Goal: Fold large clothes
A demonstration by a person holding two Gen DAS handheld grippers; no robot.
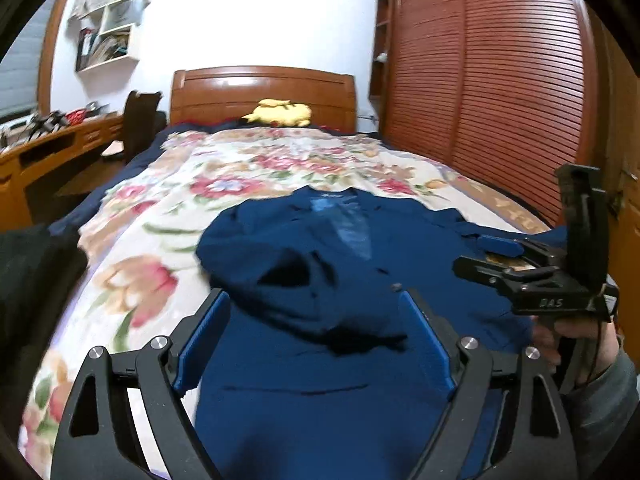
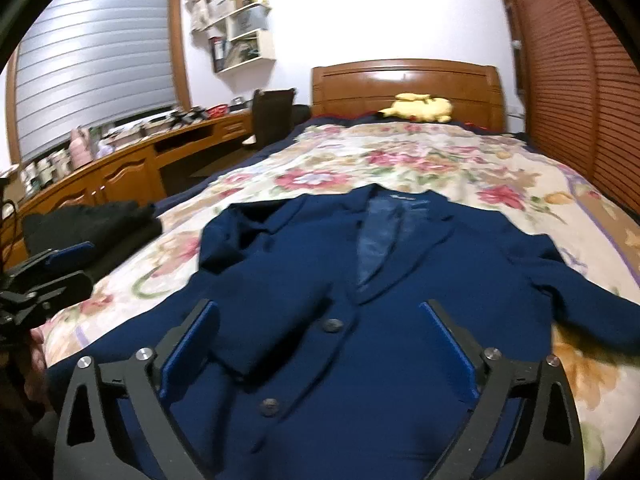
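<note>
A dark blue jacket (image 2: 360, 280) lies flat on a bed (image 2: 460, 168) that has a flowery blanket on it. The jacket is face up, with its collar toward the wooden headboard (image 2: 404, 80). One sleeve (image 2: 264, 312) is folded in across the front, near the two round buttons (image 2: 333, 325). The other sleeve (image 2: 568, 300) sticks out to the side over the blanket.

The left gripper (image 1: 316, 344) hangs over the jacket with its blue fingers (image 1: 200, 348) spread wide. The folded sleeve lies under them, but the fingers do not pinch it. The picture from this side is a bit blurry.

The right gripper (image 2: 320, 352) is also spread wide above the front of the jacket, and it holds nothing. In the left wrist view it shows at the right edge, held by a hand (image 1: 576, 344) in a grey sleeve.

A yellow plush toy (image 2: 420, 108) sits by the headboard. A pile of dark clothes (image 2: 92, 232) rests at the left side of the bed. A wooden desk (image 2: 120, 160) full of small things stands under a window with a blind (image 2: 96, 60). Brown slatted closet doors (image 1: 500, 80) stand on the other side of the bed.
</note>
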